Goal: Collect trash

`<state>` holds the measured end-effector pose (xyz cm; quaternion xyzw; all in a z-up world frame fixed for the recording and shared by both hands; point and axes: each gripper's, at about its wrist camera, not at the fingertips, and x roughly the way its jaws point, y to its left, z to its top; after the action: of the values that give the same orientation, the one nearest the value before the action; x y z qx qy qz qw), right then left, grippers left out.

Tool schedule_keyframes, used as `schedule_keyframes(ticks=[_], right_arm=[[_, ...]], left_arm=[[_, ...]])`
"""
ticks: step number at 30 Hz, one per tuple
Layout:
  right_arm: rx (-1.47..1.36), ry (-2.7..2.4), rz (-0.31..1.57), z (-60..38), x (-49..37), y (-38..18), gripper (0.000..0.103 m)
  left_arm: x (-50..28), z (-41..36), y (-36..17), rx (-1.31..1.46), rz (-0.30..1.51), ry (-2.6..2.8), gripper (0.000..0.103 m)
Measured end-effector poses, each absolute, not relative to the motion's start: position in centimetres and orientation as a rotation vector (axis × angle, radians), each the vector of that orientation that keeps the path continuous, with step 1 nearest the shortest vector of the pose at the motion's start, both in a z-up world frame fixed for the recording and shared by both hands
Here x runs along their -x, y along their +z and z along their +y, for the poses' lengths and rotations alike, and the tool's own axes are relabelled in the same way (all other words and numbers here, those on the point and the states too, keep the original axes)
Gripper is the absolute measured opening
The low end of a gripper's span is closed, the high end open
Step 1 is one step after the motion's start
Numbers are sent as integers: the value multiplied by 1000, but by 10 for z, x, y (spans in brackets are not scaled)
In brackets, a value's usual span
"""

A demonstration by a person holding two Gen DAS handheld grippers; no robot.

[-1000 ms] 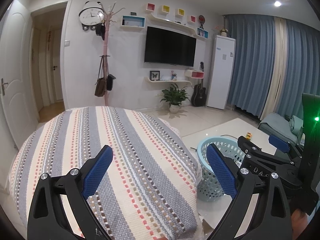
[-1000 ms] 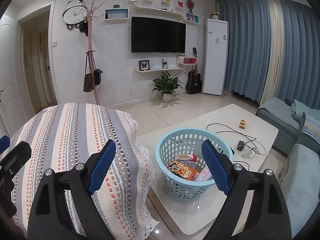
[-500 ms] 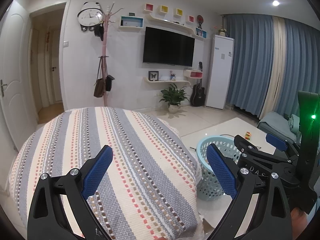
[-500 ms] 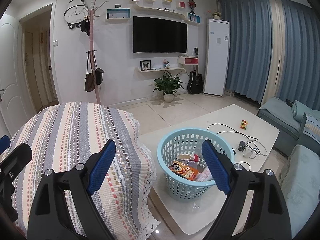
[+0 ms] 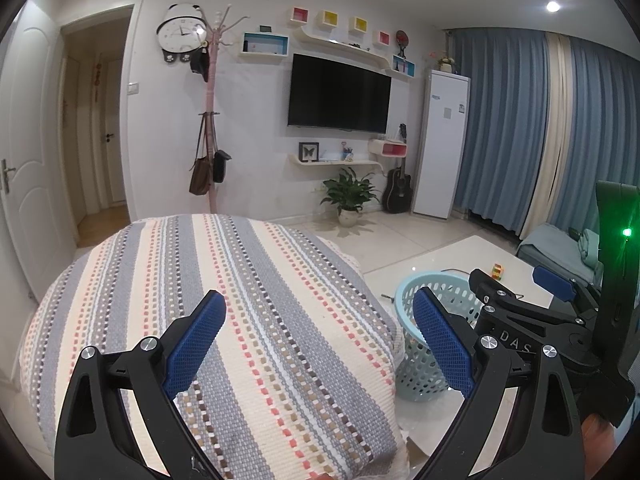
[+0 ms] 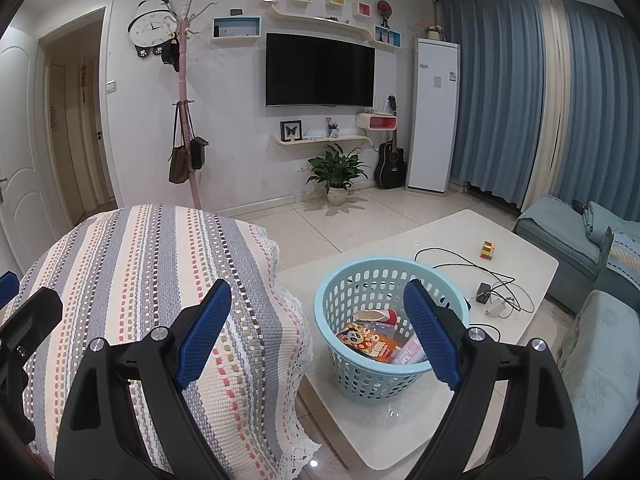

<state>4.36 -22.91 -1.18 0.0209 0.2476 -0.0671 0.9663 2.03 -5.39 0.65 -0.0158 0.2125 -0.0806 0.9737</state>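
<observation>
The right gripper [image 6: 316, 328] has its blue fingers [image 6: 204, 334] spread wide with nothing between them, above the edge of a striped woven cover [image 6: 140, 280]. The left gripper [image 5: 320, 344] is spread just as wide and empty, over that same cover [image 5: 248, 300]. Just beside the cover, a light blue basket [image 6: 360, 276] stands on the white desk [image 6: 528, 264], with snack wrappers [image 6: 370, 342] lying inside. Cables [image 6: 492, 284] and a colourful cube [image 6: 487, 249] lie farther along the desk.

Left gripper [image 5: 320, 332] and right gripper [image 6: 316, 324] apparently gape wide, empty.

Light-blue basket [image 6: 384, 376], striped cover [image 6: 152, 280]
</observation>
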Motion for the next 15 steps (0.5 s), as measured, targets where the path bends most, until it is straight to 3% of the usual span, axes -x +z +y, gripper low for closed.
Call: schedule_keyframes(ticks=[15], right_arm=[[-40, -136, 502, -228, -44, -10, 84]], left_arm=[[-17, -55, 7, 37, 431, -152, 92]])
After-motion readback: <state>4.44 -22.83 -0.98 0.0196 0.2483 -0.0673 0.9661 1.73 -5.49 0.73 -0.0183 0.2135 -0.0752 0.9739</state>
